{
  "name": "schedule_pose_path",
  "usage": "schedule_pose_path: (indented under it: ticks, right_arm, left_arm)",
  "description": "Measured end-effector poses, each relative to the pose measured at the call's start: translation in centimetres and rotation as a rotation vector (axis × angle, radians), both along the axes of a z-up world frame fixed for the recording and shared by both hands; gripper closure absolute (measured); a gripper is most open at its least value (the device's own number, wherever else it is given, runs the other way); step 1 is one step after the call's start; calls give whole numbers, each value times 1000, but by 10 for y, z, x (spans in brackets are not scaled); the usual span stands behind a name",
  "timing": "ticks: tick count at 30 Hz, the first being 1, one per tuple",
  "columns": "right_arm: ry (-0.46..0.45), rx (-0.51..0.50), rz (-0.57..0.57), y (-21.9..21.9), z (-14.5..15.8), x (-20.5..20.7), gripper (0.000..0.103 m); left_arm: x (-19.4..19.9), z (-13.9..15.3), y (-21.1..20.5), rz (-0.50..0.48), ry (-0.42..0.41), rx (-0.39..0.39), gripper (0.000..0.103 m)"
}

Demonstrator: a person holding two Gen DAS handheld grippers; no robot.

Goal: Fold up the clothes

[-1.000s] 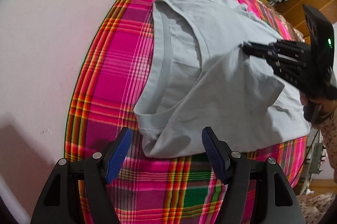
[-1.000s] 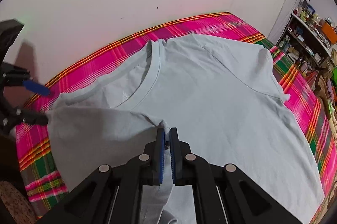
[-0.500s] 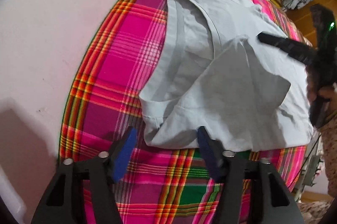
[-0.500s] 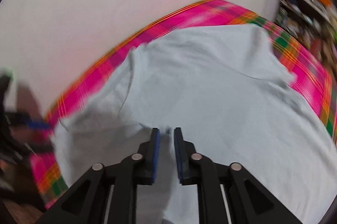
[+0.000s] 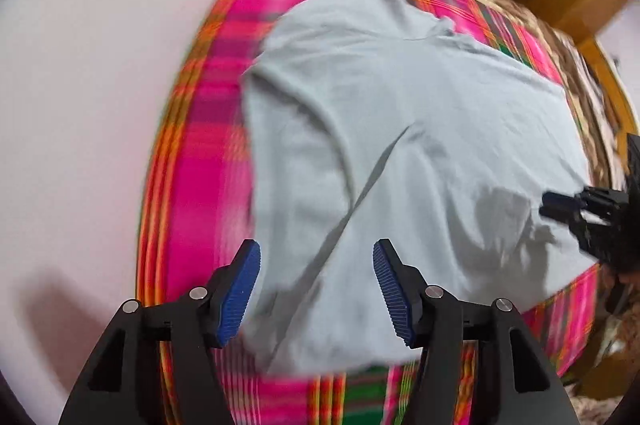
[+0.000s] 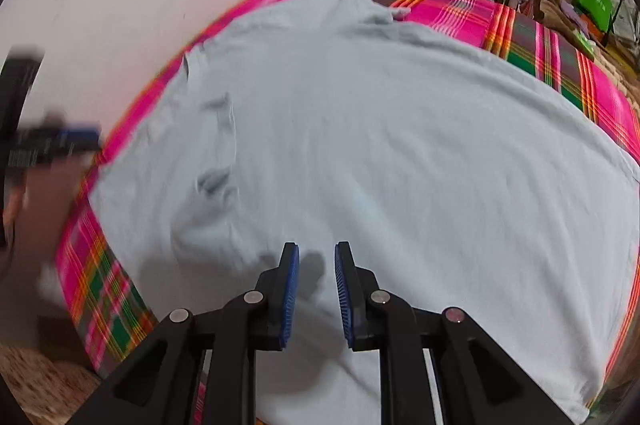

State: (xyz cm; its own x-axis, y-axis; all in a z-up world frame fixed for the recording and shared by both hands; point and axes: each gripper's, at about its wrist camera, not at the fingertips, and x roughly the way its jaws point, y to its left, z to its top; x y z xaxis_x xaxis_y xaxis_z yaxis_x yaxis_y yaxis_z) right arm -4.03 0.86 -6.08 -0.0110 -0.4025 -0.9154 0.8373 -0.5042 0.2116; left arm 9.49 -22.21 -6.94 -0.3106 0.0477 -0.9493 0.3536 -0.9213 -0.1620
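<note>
The pale grey T-shirt is lying as soft matt knit cloth, creasing lightly. The bedsheet under it is showing as woven checked cloth in pink, green and orange, matt too. The left gripper and right gripper are showing matt black plastic arms, dull silver metal pins and ribbed blue pads that look rubbery. The wall is looking smooth, painted and matt.

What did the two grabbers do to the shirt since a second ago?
The right gripper let go of the sleeve it pinched; its jaws are opening, nothing between them. That sleeve now lies folded over the grey T-shirt. The left gripper moved over the shirt, jaws opening, holding nothing. The shirt stays on the plaid bedsheet.
</note>
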Motion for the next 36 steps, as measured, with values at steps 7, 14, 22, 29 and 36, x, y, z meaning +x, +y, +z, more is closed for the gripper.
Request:
schedule_pose_path:
  ticks: [7, 14, 22, 29, 36]
  right_arm:
    - [-4, 9, 15, -4, -14, 17, 77]
    - [-25, -7, 28, -9, -22, 26, 74]
    - [-19, 2, 6, -13, -25, 28, 74]
    - [-18, -3, -1, -17, -27, 30, 74]
    - [-11, 3, -5, -19, -28, 30, 74]
  left_arm:
    - [-60, -27, 12, -150, -22, 4, 44]
    - [-60, -41, 19, -194, -44, 58, 65]
    - [-49, -41, 11, -157, -37, 18, 100]
    - [-28, -40, -11, -76, -18, 41, 101]
    - [-38, -25, -4, -185, 46, 70, 71]
